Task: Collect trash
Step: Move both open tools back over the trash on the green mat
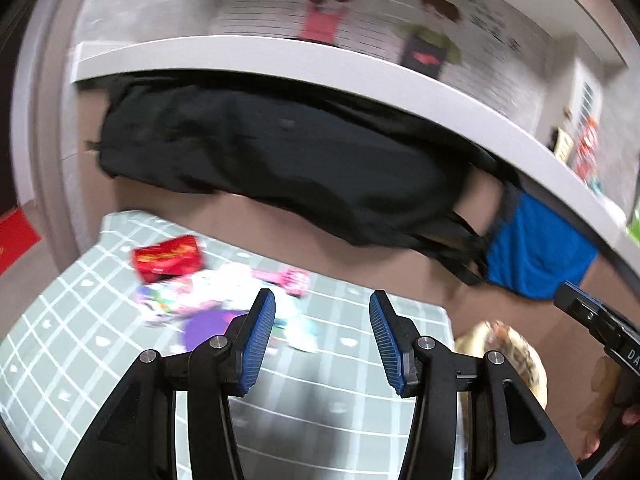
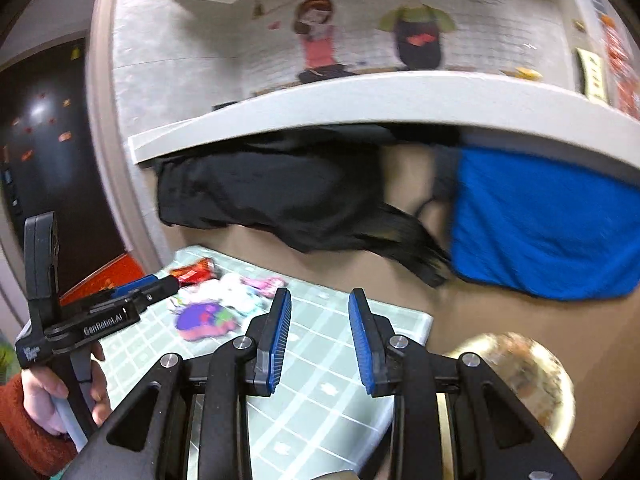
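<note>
Checked mat [image 1: 344, 364] lies under our two empty, open tools; wrappers [image 1: 208, 300] sit ahead-left of the left tool [image 1: 322, 338], farther from the right tool [image 2: 320, 336].

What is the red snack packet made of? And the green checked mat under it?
The red packet looks like thin glossy plastic film: it shines and crinkles, though blur hides detail. The green mat seems soft woven cloth or foam, matte with printed white lines; I can't tell which.
</note>
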### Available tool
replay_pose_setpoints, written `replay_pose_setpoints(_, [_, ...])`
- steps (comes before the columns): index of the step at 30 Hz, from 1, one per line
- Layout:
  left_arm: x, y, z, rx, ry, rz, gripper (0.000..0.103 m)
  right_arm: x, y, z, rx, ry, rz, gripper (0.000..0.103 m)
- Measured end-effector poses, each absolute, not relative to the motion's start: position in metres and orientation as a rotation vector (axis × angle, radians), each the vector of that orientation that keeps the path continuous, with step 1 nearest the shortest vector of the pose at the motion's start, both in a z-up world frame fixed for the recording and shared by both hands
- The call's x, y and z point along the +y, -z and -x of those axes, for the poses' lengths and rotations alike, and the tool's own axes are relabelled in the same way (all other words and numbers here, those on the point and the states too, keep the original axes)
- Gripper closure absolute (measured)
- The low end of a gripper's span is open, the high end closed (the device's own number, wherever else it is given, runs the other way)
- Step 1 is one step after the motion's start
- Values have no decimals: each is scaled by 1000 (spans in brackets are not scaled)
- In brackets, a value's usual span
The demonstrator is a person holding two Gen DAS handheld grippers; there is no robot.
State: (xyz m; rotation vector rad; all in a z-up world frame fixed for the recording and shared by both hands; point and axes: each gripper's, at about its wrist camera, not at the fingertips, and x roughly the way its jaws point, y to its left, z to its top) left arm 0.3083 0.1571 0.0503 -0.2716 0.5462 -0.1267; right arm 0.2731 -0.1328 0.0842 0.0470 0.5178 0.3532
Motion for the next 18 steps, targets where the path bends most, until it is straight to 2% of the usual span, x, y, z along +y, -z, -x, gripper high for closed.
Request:
replay_pose_setpoints(5, [240, -35, -336, 581, 80, 350, 50, -85, -88, -288, 498, -417, -14, 75])
replay_pose_setpoints(11, [336, 13, -399, 661, 22, 594, 48, -44, -64, -308, 549, -459, 46, 75])
replay_pose_setpoints(18, [384, 58, -489, 800, 1, 701, 48, -33, -23, -333, 644, -472, 87, 75])
